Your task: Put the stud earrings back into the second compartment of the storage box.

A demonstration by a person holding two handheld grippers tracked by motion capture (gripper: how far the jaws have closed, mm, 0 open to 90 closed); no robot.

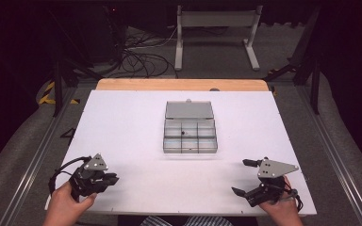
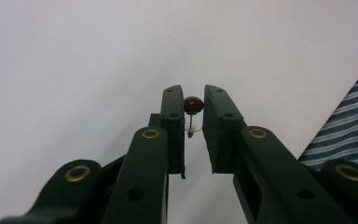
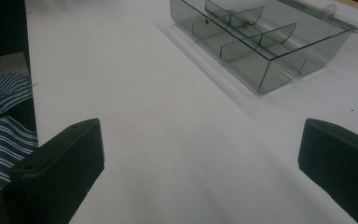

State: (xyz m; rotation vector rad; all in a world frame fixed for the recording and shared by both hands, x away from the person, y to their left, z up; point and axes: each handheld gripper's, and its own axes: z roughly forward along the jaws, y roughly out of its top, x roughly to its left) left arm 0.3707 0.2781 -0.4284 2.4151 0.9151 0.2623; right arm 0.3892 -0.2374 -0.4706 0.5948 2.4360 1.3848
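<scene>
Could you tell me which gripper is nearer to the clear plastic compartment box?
Right, narrowly. The right gripper sits below-right of the clear plastic compartment box; the left gripper sits farther off, below-left.

Bright, evenly lit table; dark surroundings; slightly soft focus.

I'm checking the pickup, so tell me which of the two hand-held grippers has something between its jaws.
The left hand-held gripper: its jaws are closed on a small dark red stud earring. The right hand-held gripper has its jaws wide apart with nothing between them.
</scene>
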